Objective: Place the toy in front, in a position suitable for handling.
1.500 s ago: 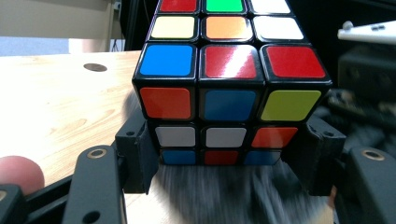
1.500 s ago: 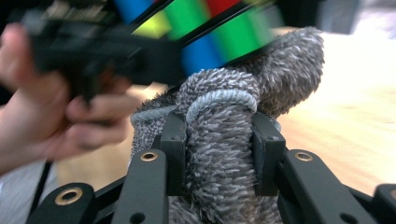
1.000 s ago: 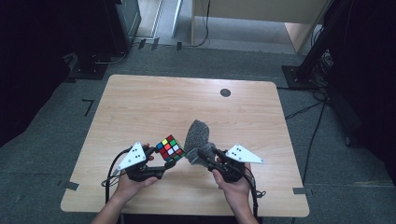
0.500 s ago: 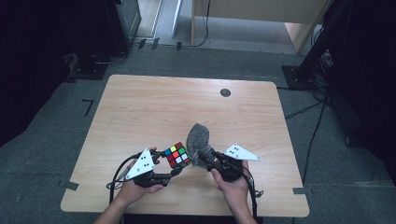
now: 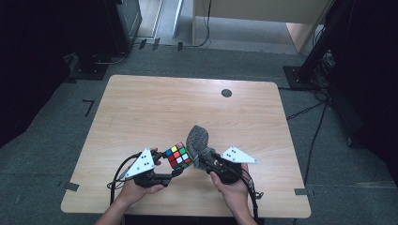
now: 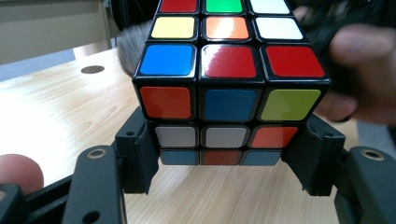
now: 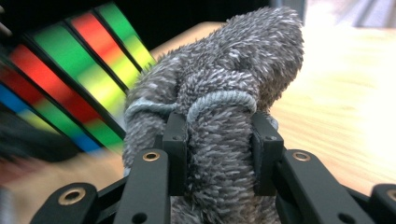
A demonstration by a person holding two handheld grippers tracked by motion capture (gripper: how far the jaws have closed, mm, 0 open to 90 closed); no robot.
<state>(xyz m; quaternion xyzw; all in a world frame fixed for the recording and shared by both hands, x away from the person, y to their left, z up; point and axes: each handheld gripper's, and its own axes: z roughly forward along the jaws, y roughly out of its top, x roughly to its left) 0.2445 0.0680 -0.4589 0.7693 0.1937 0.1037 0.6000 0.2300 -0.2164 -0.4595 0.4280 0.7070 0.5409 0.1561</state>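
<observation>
A: Is there any writing, a brand name, a label or a number that can be read here?

B: No. The scrambled colour-tiled puzzle cube (image 6: 227,88) carries plain stickers of red, orange, blue, white, yellow and green, with no logo or lettering on any tile.

A: And the fluffy grey cloth (image 7: 224,116)?

B: Bare fibres and a stitched grey hem, with no tag or print to read.

A: The light wooden table (image 5: 155,112)?

B: Plain wood grain, no sign or marking in letters. The grey three-cornered plates on the tools show small dots, not characters.
</observation>
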